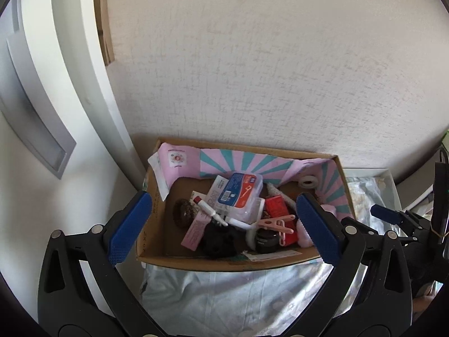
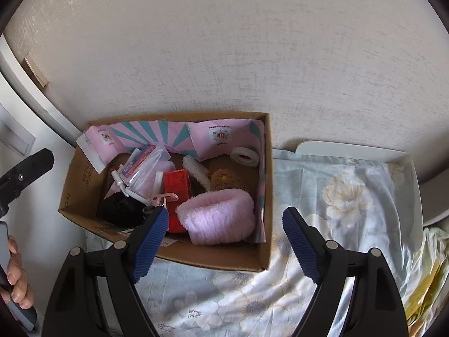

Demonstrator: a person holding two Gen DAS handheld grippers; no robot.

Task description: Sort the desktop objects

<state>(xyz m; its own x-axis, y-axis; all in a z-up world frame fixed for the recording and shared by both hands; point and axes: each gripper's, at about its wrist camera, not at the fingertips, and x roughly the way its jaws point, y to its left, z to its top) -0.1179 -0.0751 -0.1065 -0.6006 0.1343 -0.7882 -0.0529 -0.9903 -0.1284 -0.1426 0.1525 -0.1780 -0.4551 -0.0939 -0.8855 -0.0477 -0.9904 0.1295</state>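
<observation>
A cardboard box lined with pink and teal paper sits on a floral cloth against the wall. It holds a clear floss-pick case, a red carton, a pink fluffy item, a tape roll, a black object and a pink clip. My left gripper is open and empty above the box. My right gripper is open and empty over the box's near right corner.
A white tray lies on the floral cloth to the right of the box. A white door frame stands to the left. The wall is close behind. The right gripper's tip shows at the right of the left wrist view.
</observation>
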